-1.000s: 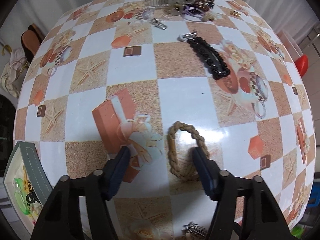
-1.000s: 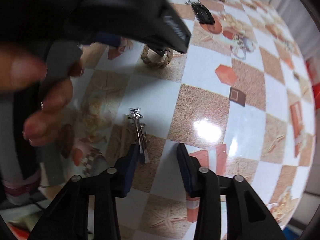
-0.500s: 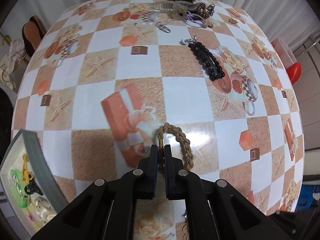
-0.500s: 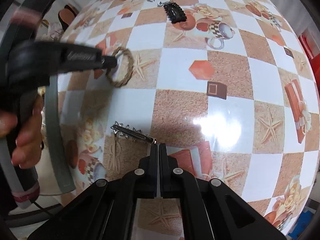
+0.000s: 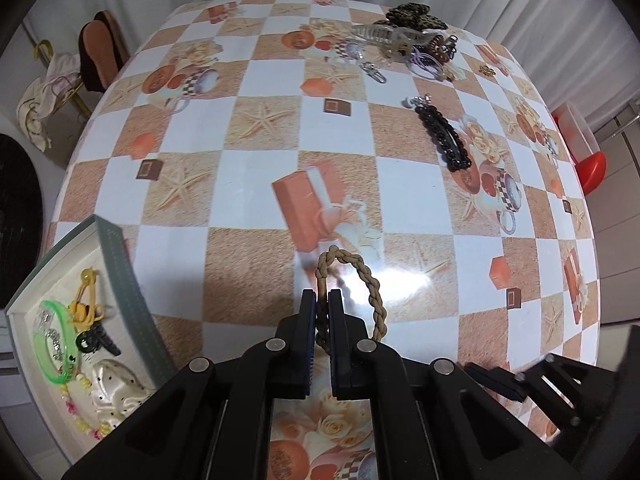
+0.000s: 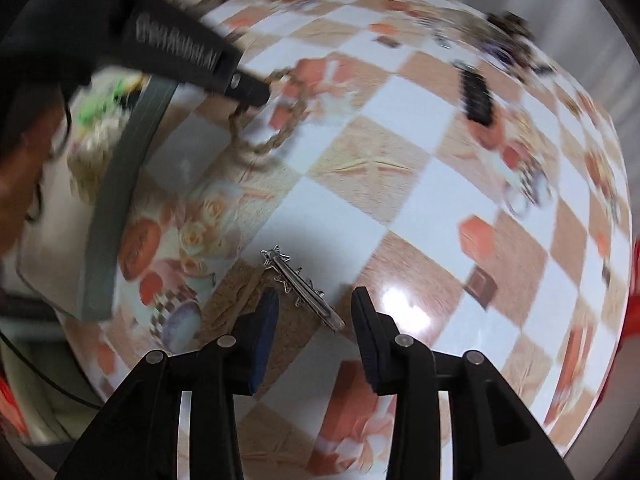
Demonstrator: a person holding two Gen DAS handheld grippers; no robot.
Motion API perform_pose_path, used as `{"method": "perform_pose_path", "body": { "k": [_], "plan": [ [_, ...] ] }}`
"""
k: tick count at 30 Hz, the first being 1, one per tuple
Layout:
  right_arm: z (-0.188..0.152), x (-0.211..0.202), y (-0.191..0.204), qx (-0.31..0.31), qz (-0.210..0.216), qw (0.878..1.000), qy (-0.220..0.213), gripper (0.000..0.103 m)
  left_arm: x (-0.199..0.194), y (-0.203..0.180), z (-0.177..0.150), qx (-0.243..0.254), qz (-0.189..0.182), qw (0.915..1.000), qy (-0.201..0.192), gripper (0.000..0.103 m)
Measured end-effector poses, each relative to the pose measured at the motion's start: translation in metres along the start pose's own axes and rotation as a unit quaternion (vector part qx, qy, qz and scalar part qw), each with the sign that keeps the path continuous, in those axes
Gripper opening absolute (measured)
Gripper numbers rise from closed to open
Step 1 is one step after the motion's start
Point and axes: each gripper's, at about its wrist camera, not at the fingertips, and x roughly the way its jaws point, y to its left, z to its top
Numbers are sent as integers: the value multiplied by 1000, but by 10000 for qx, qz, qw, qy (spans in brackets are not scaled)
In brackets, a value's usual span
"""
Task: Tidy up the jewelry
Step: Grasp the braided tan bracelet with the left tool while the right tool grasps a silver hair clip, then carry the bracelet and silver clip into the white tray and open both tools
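Observation:
My left gripper is shut on a tan braided hair tie, held just above the patterned table; the tie also shows in the right wrist view. A grey-rimmed white tray at the left holds a green bangle, a yellow clip, a black claw clip and a bead string. My right gripper is open around a silver star hair clip lying on the table. The right wrist view is motion-blurred.
A black beaded barrette lies right of centre. A pile of clips and hair ties sits at the far edge. A chair with a bag stands beyond the left edge, a red stool at the right.
My left gripper closed on the braided tie and lifted it back toward the tray. My right gripper, shut half a second ago, has opened around the silver clip.

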Motion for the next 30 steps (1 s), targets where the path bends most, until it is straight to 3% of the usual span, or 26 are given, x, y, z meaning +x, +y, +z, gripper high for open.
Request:
{"method": "perform_pose_path", "body": {
  "k": [2,5,9,12,20,30],
  "plan": [
    [0,3,4,-175,-54,9998,36,41,-2,3,-1,-32,-6,10000,-8,10],
    [1,3,9,-324,-103,9994,21,22,-5,6,-3,-59,-16,10000,-19,10],
    [2,2,2,19,15,10000,93,22,-12,9,-7,-118,-54,9999,-50,10],
    [4,-1,-13,653,274,9974,119,22,-19,10,-11,-125,-91,9998,-87,10],
    [-15,-25,-53,2102,733,9747,185,22,-42,14,-32,-220,-172,9995,-119,10],
    [-2,-44,-46,2417,974,9654,42,22,-80,38,-69,-507,-177,9983,-222,10]
  ]
}}
